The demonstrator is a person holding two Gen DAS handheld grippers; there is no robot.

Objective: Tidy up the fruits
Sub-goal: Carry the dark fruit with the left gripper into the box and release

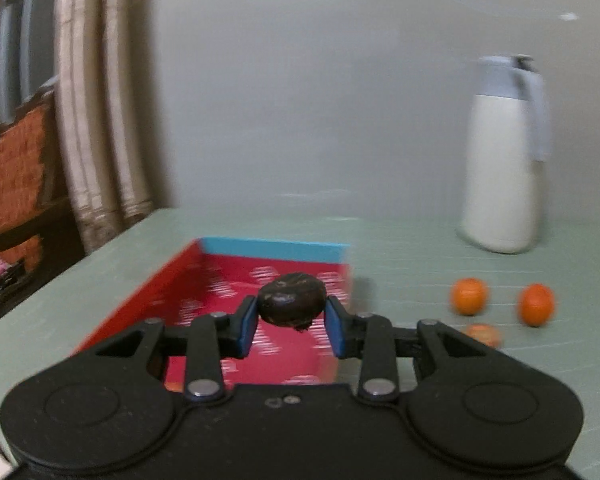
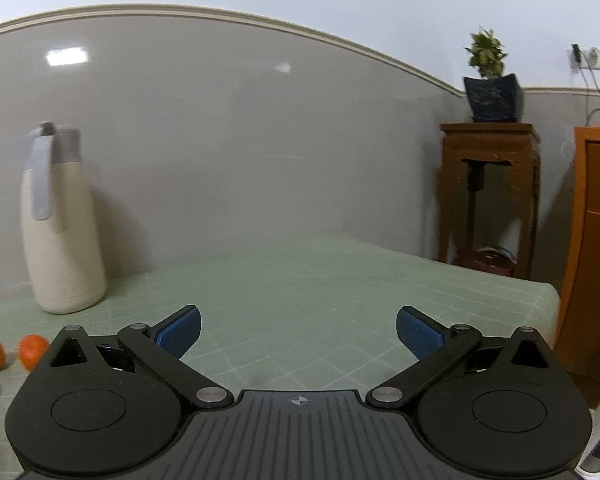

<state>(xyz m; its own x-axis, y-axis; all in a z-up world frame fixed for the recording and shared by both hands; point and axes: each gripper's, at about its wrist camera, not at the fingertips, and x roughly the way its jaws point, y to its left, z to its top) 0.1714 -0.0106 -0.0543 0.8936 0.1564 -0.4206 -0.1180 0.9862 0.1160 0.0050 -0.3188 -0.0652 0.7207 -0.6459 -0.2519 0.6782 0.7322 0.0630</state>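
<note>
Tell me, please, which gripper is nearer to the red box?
Left. The left gripper hangs just above the red box, shut on a dark fruit. The right gripper is open over bare table; its view shows no box.

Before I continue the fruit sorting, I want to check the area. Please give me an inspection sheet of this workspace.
Surface: green checked table.
Job's things: dark fruit over the red box; two oranges and a blurred orange piece on the table.
Clutter: white jug.
Grippers: left hand-held gripper shut on the dark fruit; right hand-held gripper open, holds nothing.
Cables: wires by the wall socket.
Surroundings: grey wall, curtain, potted plant on a wooden stand.
</note>
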